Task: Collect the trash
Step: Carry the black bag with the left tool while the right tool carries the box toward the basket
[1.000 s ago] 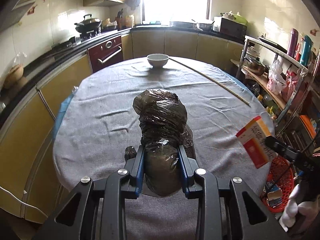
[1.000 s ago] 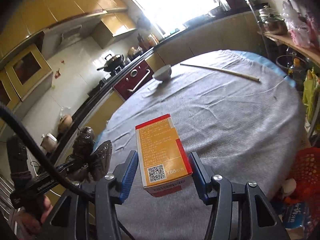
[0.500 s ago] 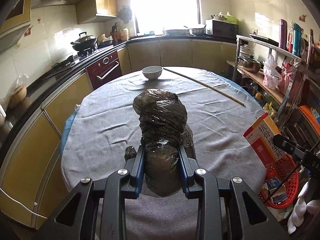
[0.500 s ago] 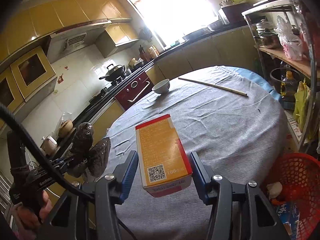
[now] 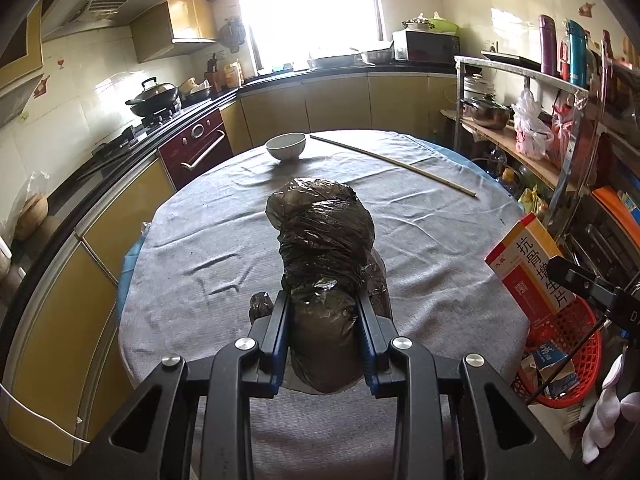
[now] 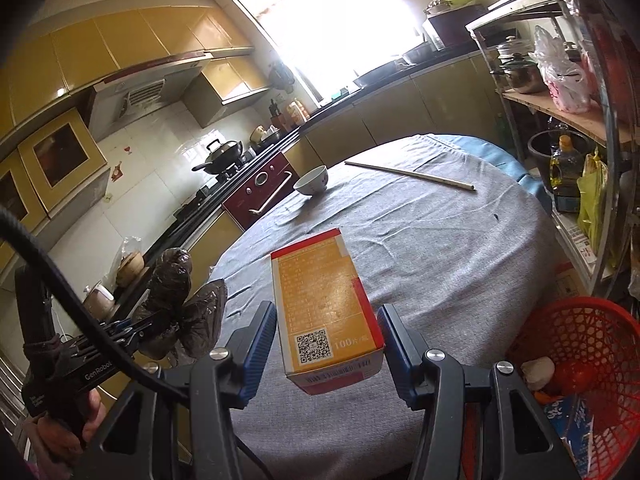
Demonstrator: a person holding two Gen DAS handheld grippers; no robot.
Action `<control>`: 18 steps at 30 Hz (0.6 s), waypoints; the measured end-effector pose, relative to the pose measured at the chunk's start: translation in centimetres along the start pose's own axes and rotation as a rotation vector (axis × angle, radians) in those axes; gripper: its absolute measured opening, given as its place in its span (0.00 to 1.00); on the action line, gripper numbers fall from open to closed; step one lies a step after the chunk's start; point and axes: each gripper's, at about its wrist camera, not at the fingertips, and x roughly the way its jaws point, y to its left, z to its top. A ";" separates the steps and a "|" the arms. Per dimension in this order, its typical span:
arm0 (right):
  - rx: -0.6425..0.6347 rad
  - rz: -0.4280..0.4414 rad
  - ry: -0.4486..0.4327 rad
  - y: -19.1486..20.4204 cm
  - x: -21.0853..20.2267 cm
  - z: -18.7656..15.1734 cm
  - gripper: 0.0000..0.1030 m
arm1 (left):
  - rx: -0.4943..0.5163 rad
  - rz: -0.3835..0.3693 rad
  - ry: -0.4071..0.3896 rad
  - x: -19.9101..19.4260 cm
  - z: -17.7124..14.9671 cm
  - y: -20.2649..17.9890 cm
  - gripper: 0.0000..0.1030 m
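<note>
While both pieces of trash are already off the table (image 5: pixel 420 216), neither has reached the red basket (image 6: pixel 580 344) on the floor to the right. The left gripper (image 5: pixel 324 336) has its jaws closed narrowly on a dark crumpled plastic bag (image 5: pixel 320 248), held up above the grey cloth. The right gripper (image 6: pixel 328 344) grips an orange and red carton (image 6: pixel 324 304) at a wider setting, its pads pressed against the carton's sides, near the table's edge and beside the basket. That basket already holds some scraps (a blue and white wrapper among them). What is left, I judge, is carrying both items over the basket and letting go. A white bowl (image 5: pixel 286 146) and a long stick (image 5: pixel 392 164) lie on the far side; whether they count as trash I cannot tell.
</note>
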 end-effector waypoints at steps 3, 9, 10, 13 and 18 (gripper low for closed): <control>0.002 -0.002 -0.004 -0.2 -0.3 -0.1 0.54 | 0.013 0.002 0.003 0.1 0.1 -0.5 0.32; 0.015 -0.010 -0.020 -0.7 -1.2 -0.1 0.54 | 0.043 -0.002 -0.003 -0.1 0.2 -1.6 0.32; 0.016 -0.012 -0.022 -0.7 -1.5 -0.2 0.54 | 0.048 -0.004 -0.004 -0.1 0.2 -1.8 0.32; 0.021 -0.017 -0.029 -1.0 -2.0 -0.2 0.54 | 0.061 -0.007 -0.004 -0.2 0.3 -2.3 0.32; 0.030 -0.020 -0.036 -1.4 -2.8 -0.3 0.54 | 0.082 -0.012 -0.002 -0.1 0.3 -3.2 0.32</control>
